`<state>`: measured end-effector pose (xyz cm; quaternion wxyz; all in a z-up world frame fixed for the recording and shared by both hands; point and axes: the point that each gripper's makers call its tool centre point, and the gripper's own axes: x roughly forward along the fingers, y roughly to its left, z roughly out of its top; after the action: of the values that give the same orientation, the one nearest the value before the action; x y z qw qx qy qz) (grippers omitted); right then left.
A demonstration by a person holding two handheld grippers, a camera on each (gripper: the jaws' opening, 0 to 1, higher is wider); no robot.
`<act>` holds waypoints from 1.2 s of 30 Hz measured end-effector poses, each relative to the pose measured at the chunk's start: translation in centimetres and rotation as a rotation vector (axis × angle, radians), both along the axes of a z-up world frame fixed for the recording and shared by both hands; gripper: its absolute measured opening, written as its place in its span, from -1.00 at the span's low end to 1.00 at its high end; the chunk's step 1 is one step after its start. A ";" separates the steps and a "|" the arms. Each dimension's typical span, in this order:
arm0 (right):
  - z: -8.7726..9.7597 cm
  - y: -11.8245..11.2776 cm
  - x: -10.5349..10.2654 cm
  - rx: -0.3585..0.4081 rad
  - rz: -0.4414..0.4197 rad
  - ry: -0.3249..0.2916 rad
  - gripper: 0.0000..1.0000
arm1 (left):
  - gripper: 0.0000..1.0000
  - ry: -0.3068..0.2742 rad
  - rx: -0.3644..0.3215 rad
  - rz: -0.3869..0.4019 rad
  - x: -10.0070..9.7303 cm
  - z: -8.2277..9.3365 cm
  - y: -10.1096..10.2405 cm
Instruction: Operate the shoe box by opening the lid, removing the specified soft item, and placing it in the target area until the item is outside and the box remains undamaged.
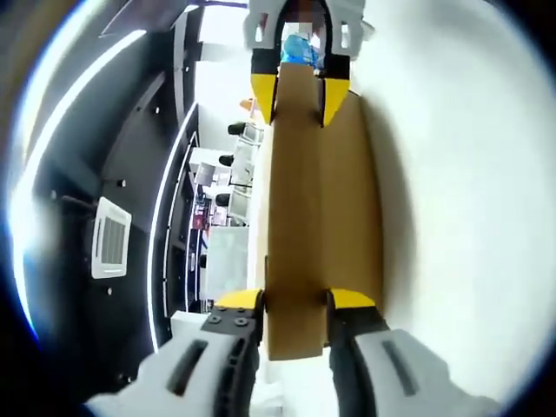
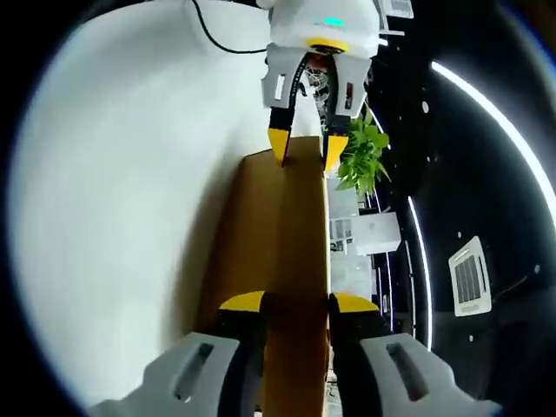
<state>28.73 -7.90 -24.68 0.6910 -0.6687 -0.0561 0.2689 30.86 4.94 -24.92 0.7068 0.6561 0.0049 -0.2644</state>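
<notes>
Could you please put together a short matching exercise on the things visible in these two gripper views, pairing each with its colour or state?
Things:
1. lid
2. left gripper
3. plant
4. table

Colour or state:
A. white
B. green and leafy
C. brown cardboard, held at both ends
D. jaws closed on one end of the cardboard

Pairs: 1-C, 2-D, 3-B, 4-A
</notes>
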 end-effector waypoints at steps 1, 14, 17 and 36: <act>0.0 0.0 0.0 -0.001 0.000 -0.002 -0.45 | -0.42 -0.001 -0.003 0.002 0.0 0.0 0.0; -0.7 0.0 -0.1 -0.001 0.022 0.005 -0.46 | -0.42 0.005 -0.026 0.019 -0.1 -0.5 0.0; -0.7 0.0 -0.1 0.005 0.035 -0.009 -0.46 | -0.43 0.007 -0.040 0.023 -0.1 -0.5 0.0; -0.9 -0.2 0.5 -0.082 0.028 -0.060 -0.45 | -0.43 0.015 -0.056 0.035 0.0 -0.6 -0.3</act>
<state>29.20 -8.10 -25.56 0.6571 -0.7034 -0.0749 0.2603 30.86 4.62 -25.54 0.7293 0.6339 0.0142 -0.2571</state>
